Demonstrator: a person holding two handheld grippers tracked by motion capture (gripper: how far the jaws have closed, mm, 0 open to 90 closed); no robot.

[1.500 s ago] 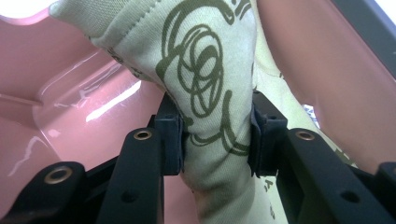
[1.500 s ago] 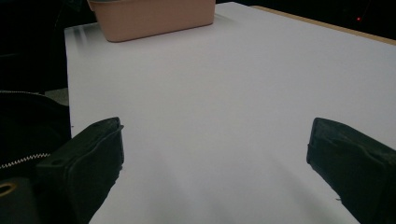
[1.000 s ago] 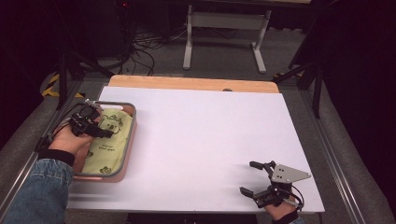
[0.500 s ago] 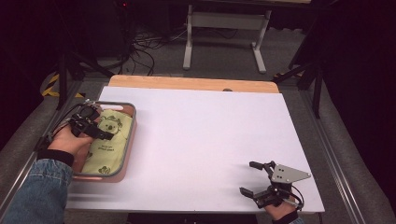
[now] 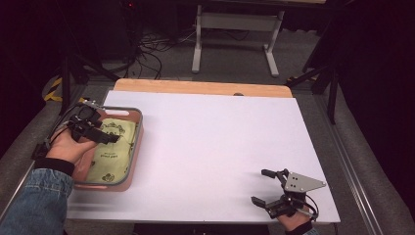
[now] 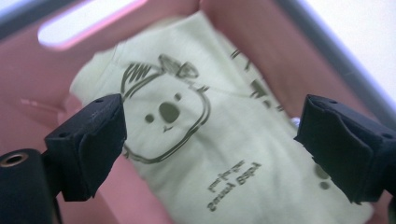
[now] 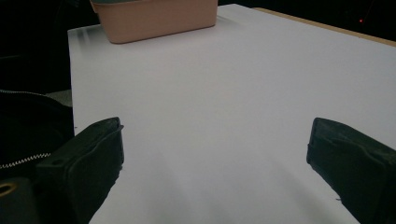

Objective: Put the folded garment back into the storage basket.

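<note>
left tongs (image 6: pixel 210 140) just spread, hovering over the folded shirt (image 6: pixel 196 140) lying in the pink bin (image 5: pixel 135 147) directly below; right tongs (image 5: pixel 271 188) spread, idle; risk: a pad snagging the cloth, dragging it out.

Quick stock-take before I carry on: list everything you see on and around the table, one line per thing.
Folded garment: one, pale yellow-green with a bear-face print, lying inside the bin.
Bin: one, pink with a grey rim, at the table's left edge.
Table top: one, white, with a wooden strip along the far edge.
Stand: one, white metal frame, on the floor beyond the table.
Cables: several, black, on the floor beyond the table.
Left claw: one, black, jaws just opened, above the garment, nothing between the pads.
Right claw: one, black, open, low over the table's near right corner.
</note>
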